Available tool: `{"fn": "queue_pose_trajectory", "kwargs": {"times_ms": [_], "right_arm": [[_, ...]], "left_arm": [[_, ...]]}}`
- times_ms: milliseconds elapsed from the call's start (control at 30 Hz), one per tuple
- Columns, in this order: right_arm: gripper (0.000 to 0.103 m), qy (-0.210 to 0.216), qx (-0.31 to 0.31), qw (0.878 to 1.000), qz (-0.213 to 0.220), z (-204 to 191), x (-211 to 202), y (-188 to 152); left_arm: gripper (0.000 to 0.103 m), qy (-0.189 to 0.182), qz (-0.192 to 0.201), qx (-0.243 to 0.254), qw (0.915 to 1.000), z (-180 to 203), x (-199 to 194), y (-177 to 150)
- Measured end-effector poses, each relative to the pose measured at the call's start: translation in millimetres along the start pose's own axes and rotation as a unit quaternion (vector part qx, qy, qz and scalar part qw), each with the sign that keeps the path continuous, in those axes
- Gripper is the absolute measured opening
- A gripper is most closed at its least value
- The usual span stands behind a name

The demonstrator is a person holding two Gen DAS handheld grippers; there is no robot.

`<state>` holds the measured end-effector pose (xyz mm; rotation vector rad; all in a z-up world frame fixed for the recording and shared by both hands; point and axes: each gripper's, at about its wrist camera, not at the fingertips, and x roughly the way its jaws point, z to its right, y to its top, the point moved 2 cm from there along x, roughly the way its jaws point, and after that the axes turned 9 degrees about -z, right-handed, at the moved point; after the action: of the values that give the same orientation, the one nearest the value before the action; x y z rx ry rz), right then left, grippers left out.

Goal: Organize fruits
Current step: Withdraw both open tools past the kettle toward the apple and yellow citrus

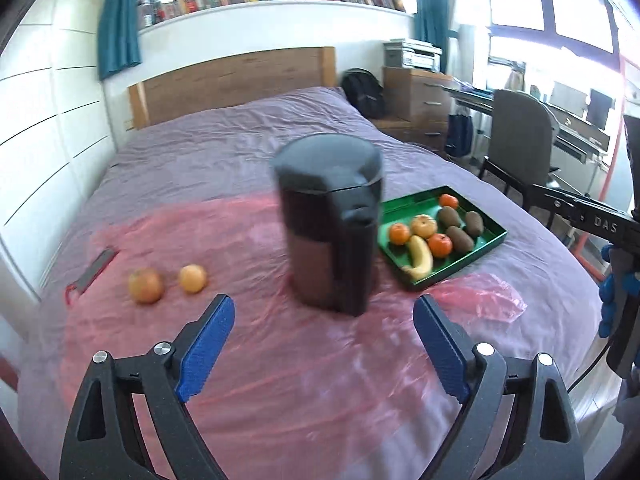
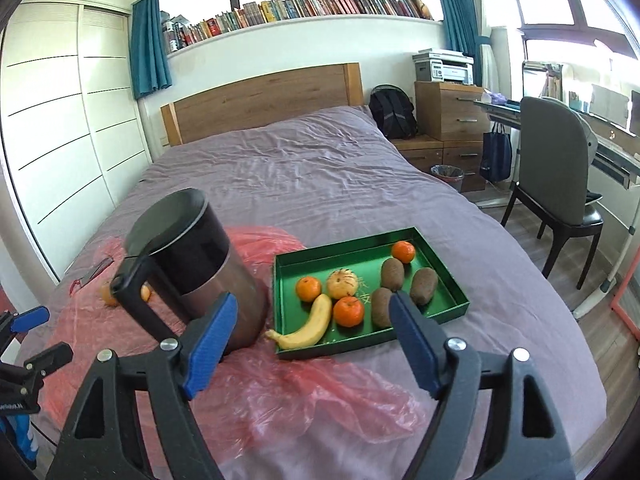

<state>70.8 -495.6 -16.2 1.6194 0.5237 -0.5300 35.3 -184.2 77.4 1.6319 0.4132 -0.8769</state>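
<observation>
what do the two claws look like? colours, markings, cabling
Left claw and right claw: black plastic scissor-style frames, silver pivot bolts, ribbed blue pads. The right one's body shows white "DAS" lettering and a black cable in the left wrist view, held in a blue glove.

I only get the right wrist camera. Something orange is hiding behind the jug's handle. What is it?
Observer: Two loose fruits, a reddish fruit like an apple and an orange fruit, lying apart on the pink plastic sheet, left of the jug.
Operator: Is the left gripper holding one?
Observer: No. The left gripper is open and empty, pointing at the jug, with both fruits off to its left.
</observation>
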Motion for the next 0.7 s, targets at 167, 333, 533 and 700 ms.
{"fn": "queue_pose_trajectory", "kwargs": {"times_ms": [167, 333, 533, 700], "right_arm": [[0.103, 0.023, -0.02, 1.0, -0.005, -40, -12, -27], [0.103, 0.04, -0.021, 0.999, -0.019, -67, -10, -61], [0.103, 0.045, -0.026, 0.997, -0.051, -92, -2, -97], [0.103, 0.054, -0.041, 0.996, -0.06, -113, -9, -111]], "left_arm": [[0.088, 0.04, -0.005, -0.032, 0.9987, -53, -26, -44], [0.088, 0.082, -0.021, -0.052, 0.9951, -95, -36, -89], [0.088, 0.106, -0.038, -0.082, 0.9903, -135, -45, -133], [0.089, 0.112, -0.028, -0.097, 0.9885, -150, -63, -146]]}}
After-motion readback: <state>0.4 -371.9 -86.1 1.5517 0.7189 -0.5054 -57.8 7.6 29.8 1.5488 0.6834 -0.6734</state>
